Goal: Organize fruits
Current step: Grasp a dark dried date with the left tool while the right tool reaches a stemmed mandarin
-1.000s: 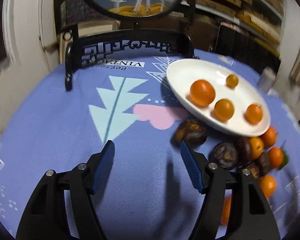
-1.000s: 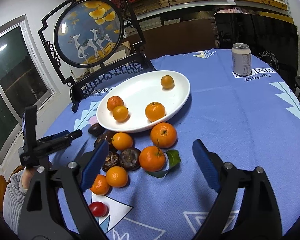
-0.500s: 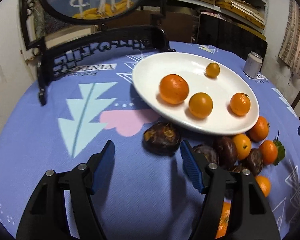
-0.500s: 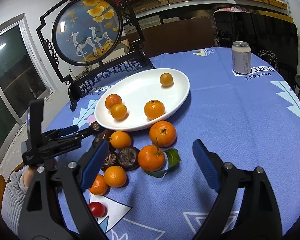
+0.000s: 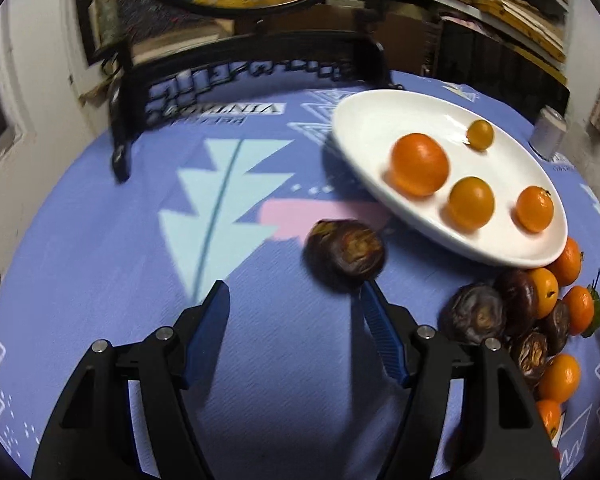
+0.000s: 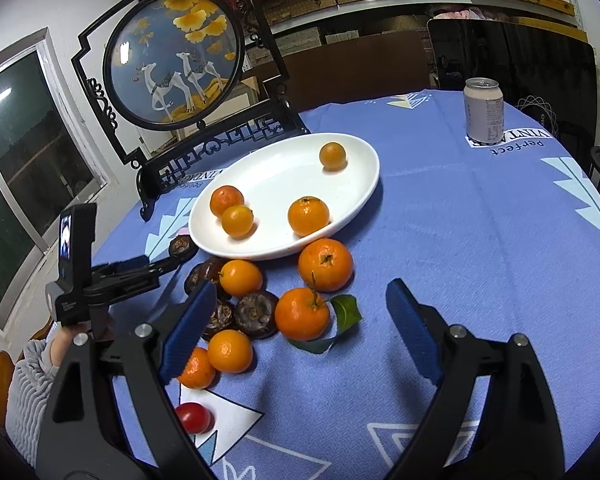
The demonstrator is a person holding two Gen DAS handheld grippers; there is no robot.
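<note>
A white oval plate [image 6: 352, 184] [image 5: 364, 128] holds several oranges [image 6: 308, 216] [image 5: 419, 164]. More oranges [image 6: 325, 265], dark wrinkled passion fruits [image 6: 256, 314] [image 5: 472, 318] and a red tomato [image 6: 193, 417] lie on the blue cloth by its near rim. One passion fruit [image 5: 344, 254] [image 6: 181, 247] lies apart, next to the plate's left end. My left gripper [image 5: 294, 296] is open and empty, its right fingertip just under that fruit. My right gripper [image 6: 300, 304] is open and empty above the orange with a leaf [image 6: 302, 314].
A black ornamental stand with a round painted panel [image 6: 172, 64] [image 5: 236, 64] stands at the back left of the round table. A drink can [image 6: 483, 110] [image 5: 548, 132] stands at the back right. Shelves and a dark chair lie beyond the table.
My left gripper swung toward the plate and lone passion fruit, then back left a little; the fruit now sits just off its right fingertip. The right gripper has barely moved.
</note>
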